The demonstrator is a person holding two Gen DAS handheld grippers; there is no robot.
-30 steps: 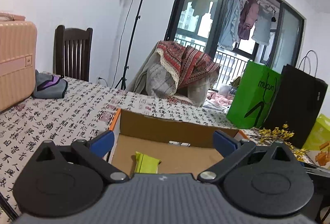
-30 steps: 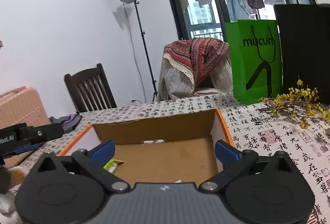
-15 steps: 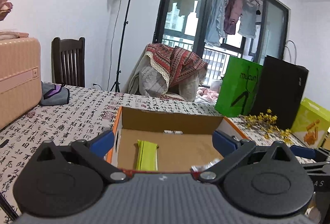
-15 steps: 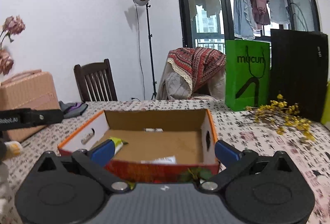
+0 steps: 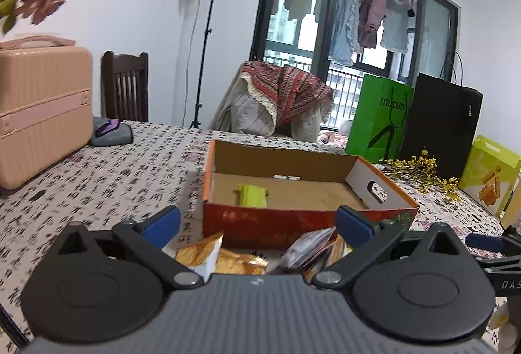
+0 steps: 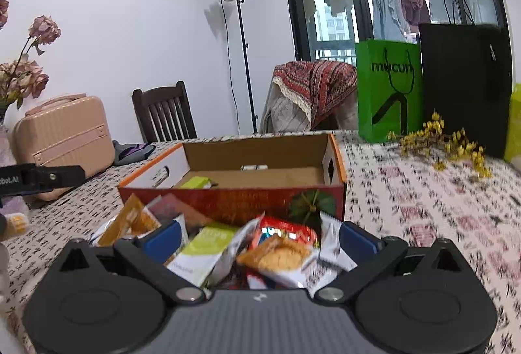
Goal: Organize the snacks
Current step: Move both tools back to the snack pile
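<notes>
Both grippers, left [image 5: 257, 225] and right [image 6: 259, 238], hang spread wide, holding nothing. The snack packets [image 6: 228, 248] lie heaped at 6 o'clock of the cardboard box [image 6: 234, 188], touching its front wall. Choose 1 top packet and pinch its sealed edge, not the cookie.

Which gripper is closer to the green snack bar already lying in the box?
Neither clearly; from these views I cannot tell. The left gripper and right gripper both hover open over the loose packets, short of the box front wall, with the green bar inside beyond.
</notes>
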